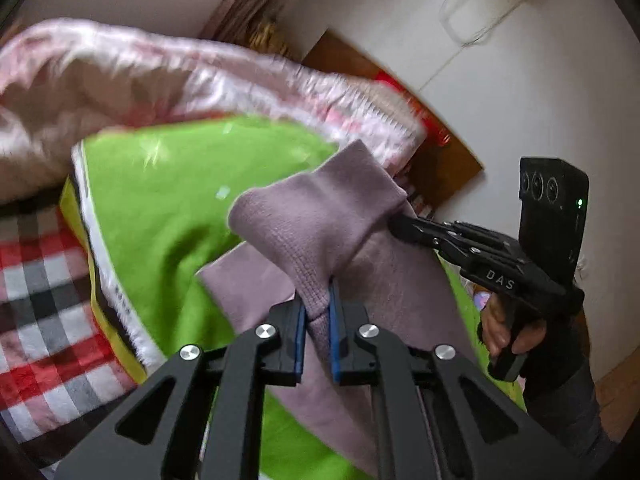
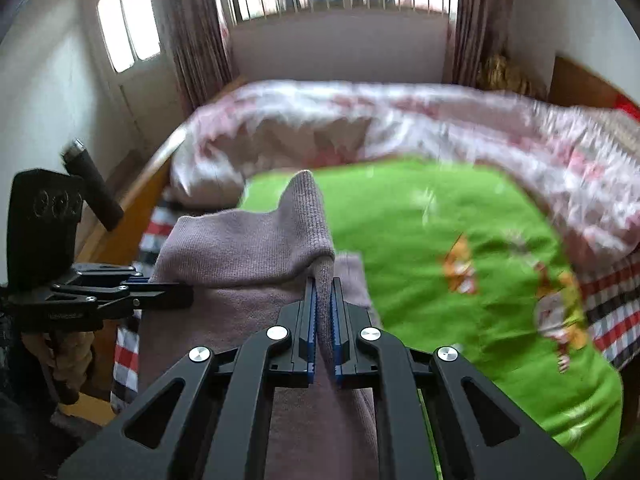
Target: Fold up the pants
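Fabric filled both sets of jaws: your left gripper (image 1: 318,308) was clamped on a ribbed edge of the mauve pants (image 1: 320,216), and your right gripper (image 2: 324,300) was pinched shut on the same edge further along, with the knit standing up as a ridge just ahead of its blue pads (image 2: 311,320). Between your two grips the cloth was lifted and bunched, while the rest of the garment trailed back under your jaws onto the green blanket (image 2: 420,240).

You looked to be mid-fold, carrying a held end across the garment. Your next move probably called for keeping both grips level and moving together, then lowering the edge flat onto the part below before you let go.

Beyond your jaws the green blanket lay open, most of it to the right of your right gripper, which gave you room to lay the fold. Past it, the pink quilt (image 2: 360,120) was heaped along the far side, so you had a soft limit there. A checked cover (image 1: 36,300) showed left of your left gripper, beyond the blanket's pale border.
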`<state>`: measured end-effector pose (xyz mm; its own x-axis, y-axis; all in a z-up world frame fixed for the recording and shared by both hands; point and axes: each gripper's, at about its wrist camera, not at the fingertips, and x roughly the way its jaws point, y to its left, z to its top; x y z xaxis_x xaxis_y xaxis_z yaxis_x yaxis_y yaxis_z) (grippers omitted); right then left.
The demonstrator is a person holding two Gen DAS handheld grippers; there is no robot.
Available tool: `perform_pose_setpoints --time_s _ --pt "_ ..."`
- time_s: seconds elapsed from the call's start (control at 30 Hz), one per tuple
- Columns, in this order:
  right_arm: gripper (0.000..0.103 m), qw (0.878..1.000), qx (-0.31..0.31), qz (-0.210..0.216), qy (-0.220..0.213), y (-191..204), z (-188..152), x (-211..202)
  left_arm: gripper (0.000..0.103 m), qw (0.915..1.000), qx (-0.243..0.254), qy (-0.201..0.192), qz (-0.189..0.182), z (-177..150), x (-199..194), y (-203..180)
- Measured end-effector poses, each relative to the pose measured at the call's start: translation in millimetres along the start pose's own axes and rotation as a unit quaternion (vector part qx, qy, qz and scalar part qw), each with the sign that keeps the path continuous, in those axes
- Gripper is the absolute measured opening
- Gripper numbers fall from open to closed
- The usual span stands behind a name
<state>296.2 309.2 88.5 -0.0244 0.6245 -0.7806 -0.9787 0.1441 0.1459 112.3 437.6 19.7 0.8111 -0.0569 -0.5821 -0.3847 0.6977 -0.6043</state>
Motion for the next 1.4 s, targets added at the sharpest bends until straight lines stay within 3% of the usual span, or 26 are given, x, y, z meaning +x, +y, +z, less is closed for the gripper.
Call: perform_pose_setpoints --time_s 0.1,0.17,0.2,0.23,0.27,0.3,0.37,0.47,0.57,0.63,0.7,0.77,0.83,0.93,0.97,1.03,1.07,1.17,1.27,1.3,1.4 --pt "0.008 0.998 0.029 -0.003 0.053 -12 -12 39 0.016 0.9985 -0.026 0.046 0.017 -7 29 27" --pt "0.010 0.998 0.045 0.000 0.044 -19 -18 47 0.027 0.9984 -0.025 0.047 0.017 -13 37 39" --pt "0.011 0.998 0.050 0.006 0.038 -20 -19 45 0.036 0.9987 -0.024 0.041 0.016 -14 37 41" --pt "0.016 0.998 0.057 0.009 0.034 -22 -20 42 0.064 0.9988 -0.025 0.029 0.030 -13 32 42" --pt "0.035 0.998 0.061 0.006 0.028 -23 -20 36 0.081 0.9989 -0.027 0.013 0.037 -12 26 42" --pt "0.047 0.998 0.062 -0.009 0.019 -24 -21 27 0.084 0.9985 -0.028 -0.007 0.046 -11 18 41" --pt "0.053 0.998 0.060 -0.033 -0.008 -22 -24 -2 0.086 0.9970 -0.009 -0.037 0.068 -9 0 30" --pt "0.053 0.996 0.057 -0.061 -0.029 -11 -41 -40 0.094 0.9971 0.045 -0.049 0.037 -12 -10 -5" --pt "0.053 0.994 0.057 -0.090 -0.026 8 -78 -72 0.095 0.9935 0.111 -0.011 0.024 -21 12 -36" --pt "0.053 0.991 0.078 -0.108 -0.014 15 -113 -92 0.095 0.9883 0.148 0.015 0.034 -27 29 -57" --pt "0.053 0.985 0.116 -0.123 -0.019 19 -152 -116 0.095 0.9835 0.176 0.040 0.018 -32 43 -78" --pt "0.053 0.978 0.157 -0.133 -0.015 20 -188 -131 0.097 0.9730 0.217 0.073 0.026 -37 63 -102" --pt "0.055 0.967 0.196 -0.161 0.001 17 -226 -142 0.099 0.9612 0.248 0.103 0.063 -43 91 -111" --pt "0.055 0.943 0.250 -0.217 0.034 7 -279 -152 0.101 0.9521 0.258 0.130 0.102 -48 123 -106" --pt "0.055 0.936 0.263 -0.231 0.033 6 -292 -160 0.101 0.9505 0.262 0.123 0.113 -47 123 -108" --pt "0.057 0.926 0.298 -0.233 -0.008 11 -315 -192 0.101 0.9518 0.251 0.108 0.139 -45 112 -118" --pt "0.066 0.921 0.312 -0.232 -0.031 12 -325 -209 0.101 0.9537 0.249 0.094 0.140 -45 104 -125" --pt "0.071 0.897 0.343 -0.273 -0.052 17 -361 -251 0.101 0.9500 0.289 0.055 0.105 -66 70 -176" --pt "0.071 0.878 0.365 -0.306 -0.050 26 -398 -280 0.101 0.9341 0.346 0.085 0.021 -118 56 -242" --pt "0.071 0.874 0.371 -0.309 -0.052 30 -406 -285 0.101 0.9182 0.381 0.107 -0.018 -147 56 -272" --pt "0.071 0.854 0.386 -0.344 -0.054 41 -440 -307 0.101 0.8788 0.447 0.141 -0.089 -209 60 -331"
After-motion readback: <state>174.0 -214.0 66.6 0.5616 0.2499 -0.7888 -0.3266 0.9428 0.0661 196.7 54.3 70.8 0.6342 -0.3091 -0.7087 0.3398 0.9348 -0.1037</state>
